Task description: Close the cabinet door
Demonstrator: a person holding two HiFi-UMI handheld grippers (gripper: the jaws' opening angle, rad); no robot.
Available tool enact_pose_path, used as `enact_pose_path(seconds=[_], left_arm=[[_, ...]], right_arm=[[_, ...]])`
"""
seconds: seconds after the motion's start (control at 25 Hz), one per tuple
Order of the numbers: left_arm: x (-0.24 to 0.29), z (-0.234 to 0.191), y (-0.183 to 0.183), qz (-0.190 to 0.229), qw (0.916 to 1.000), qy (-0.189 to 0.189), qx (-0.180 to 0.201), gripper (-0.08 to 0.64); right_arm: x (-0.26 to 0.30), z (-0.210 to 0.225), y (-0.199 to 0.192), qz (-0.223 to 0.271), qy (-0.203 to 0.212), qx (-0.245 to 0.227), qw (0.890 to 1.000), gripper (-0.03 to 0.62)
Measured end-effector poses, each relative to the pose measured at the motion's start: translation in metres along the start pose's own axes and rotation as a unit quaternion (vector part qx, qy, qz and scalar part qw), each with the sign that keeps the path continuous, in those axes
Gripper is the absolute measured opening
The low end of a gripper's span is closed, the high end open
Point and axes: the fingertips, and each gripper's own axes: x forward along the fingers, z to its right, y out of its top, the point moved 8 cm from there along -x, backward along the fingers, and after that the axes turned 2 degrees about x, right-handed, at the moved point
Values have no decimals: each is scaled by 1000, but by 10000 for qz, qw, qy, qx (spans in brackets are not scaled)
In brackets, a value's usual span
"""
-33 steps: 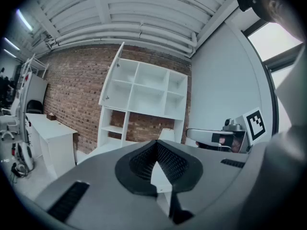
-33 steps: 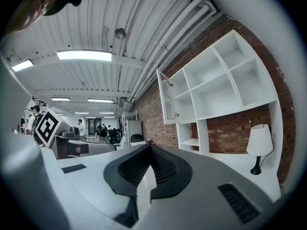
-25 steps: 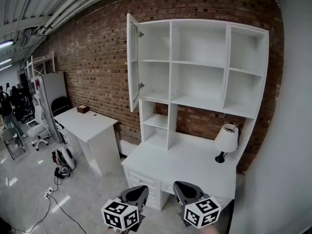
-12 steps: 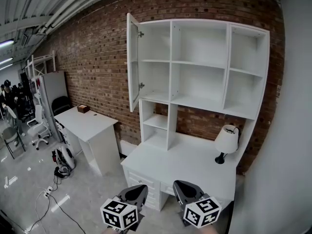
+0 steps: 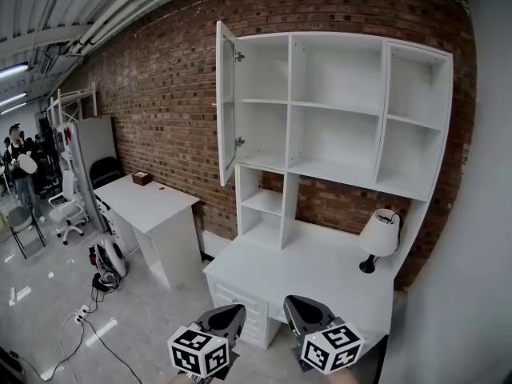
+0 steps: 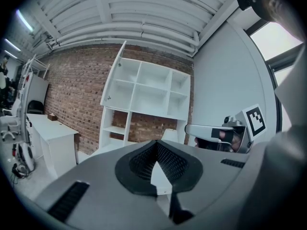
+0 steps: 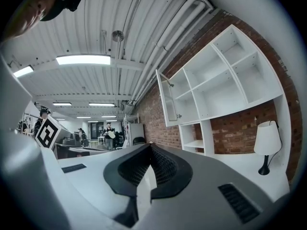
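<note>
White cabinet door (image 5: 226, 102) hangs wide open. It is hinged to the left wall of the upper shelf unit (image 5: 344, 110) and stands out from the brick wall (image 5: 160, 94) toward you. The compartment behind it is bare, and nothing that shows sticks out to stop the door seating.

Your left hand-held gripper (image 5: 224, 317) and right hand-held gripper (image 5: 306, 310) sit side by side, low at the bottom of the head view. They are in front of the bench (image 5: 312, 266) and well apart from the door. Each gripper view shows its jaws pressed together with nothing between them, so both are closed and empty.

That suits the job, by my read. A door like this wants a push on its panel, not a grasp, and closed jaws give one blunt tip to push with.

The task looks not yet started, since there is no contact with the door. The door is up and to the left, above the bench, so you'd likely need to raise a hand-held gripper to its outer face.

The lamp (image 5: 379, 238) stands at the right end of the bench, clear of the door's swing.
</note>
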Motion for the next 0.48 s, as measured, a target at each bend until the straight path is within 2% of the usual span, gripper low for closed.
enact_pose_path(seconds=[0.48], left_arm=[[14,-90,20,-2,9998,-201,50,8]], right_arm=[[89,-17,2,22,-190,37,9998,26]])
